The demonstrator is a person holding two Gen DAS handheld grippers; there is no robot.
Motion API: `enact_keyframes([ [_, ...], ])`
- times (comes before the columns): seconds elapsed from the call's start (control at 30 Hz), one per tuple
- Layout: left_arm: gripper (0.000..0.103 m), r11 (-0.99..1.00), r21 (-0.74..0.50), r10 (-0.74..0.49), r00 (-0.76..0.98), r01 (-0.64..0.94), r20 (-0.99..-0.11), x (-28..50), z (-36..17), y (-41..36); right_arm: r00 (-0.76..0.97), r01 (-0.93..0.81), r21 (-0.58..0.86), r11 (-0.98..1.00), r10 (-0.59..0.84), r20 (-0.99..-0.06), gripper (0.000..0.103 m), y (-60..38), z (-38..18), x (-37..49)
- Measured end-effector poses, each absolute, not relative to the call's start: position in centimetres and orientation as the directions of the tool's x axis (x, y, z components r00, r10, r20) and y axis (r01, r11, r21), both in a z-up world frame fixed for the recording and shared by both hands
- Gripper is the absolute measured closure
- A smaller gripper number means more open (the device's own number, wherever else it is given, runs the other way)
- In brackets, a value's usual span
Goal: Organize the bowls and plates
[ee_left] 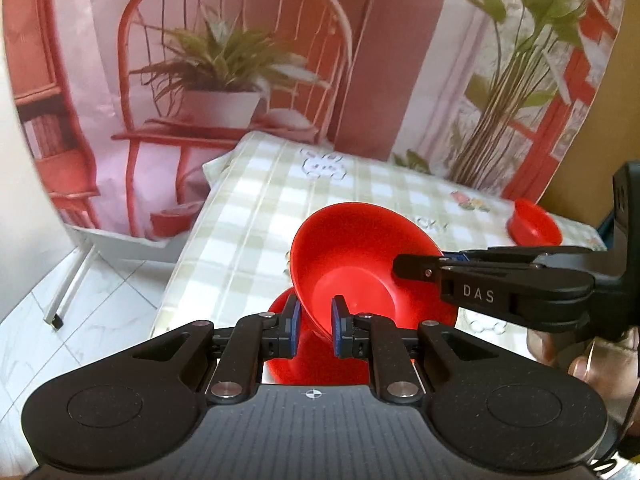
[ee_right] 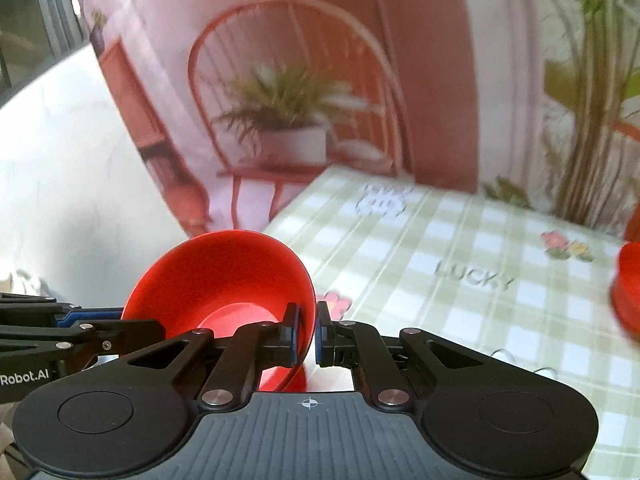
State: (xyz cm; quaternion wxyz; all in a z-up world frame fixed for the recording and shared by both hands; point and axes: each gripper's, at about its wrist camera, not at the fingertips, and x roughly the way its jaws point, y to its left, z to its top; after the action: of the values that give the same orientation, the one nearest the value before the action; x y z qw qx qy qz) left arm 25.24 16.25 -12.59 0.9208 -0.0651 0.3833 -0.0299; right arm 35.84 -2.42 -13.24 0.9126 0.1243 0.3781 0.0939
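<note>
A red bowl (ee_left: 360, 268) hangs tilted over the near left part of the table, its inside facing me. My left gripper (ee_left: 316, 312) is shut on its near rim, one finger inside the bowl and one outside. My right gripper (ee_left: 400, 266) comes in from the right and is shut on the bowl's right rim. In the right wrist view the same red bowl (ee_right: 224, 280) sits left of centre, with the right gripper (ee_right: 308, 316) pinching its rim and the left gripper (ee_right: 116, 318) clamped on its far left edge. A second red bowl (ee_left: 534, 224) (ee_right: 628, 288) stands on the table at the right.
The table (ee_left: 280, 200) (ee_right: 460, 232) wears a green checked cloth with flower prints. Behind it hangs a backdrop (ee_left: 240, 80) printed with a red chair and plants. White floor tiles (ee_left: 80, 320) and a white stand leg (ee_left: 72, 280) lie left of the table. A hand (ee_left: 560, 352) holds the right gripper.
</note>
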Motion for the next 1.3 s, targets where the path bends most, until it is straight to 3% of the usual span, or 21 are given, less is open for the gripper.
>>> enact_keyframes([
  [0.4, 0.086, 0.987, -0.159, -0.101, 0.672, -0.025, -0.733, 25.1, -16.1, 17.4, 0.62, -0.099, 0.258, 0.961, 0.263, -0.739, 0.096, -0.1, -16.7, 36.9],
  [0.8, 0.086, 0.989, -0.14, -0.074, 0.655, -0.05, -0.752, 25.0, -17.2, 17.5, 0.652, -0.17, 0.149, 0.974, 0.225, -0.724, 0.095, 1.4, -17.1, 36.3],
  [1.3, 0.086, 0.984, -0.163, -0.076, 0.642, -0.077, -0.763, 25.1, -18.2, 17.9, 0.648, -0.186, 0.15, 0.971, 0.236, -0.724, 0.095, 1.8, -17.3, 35.9],
])
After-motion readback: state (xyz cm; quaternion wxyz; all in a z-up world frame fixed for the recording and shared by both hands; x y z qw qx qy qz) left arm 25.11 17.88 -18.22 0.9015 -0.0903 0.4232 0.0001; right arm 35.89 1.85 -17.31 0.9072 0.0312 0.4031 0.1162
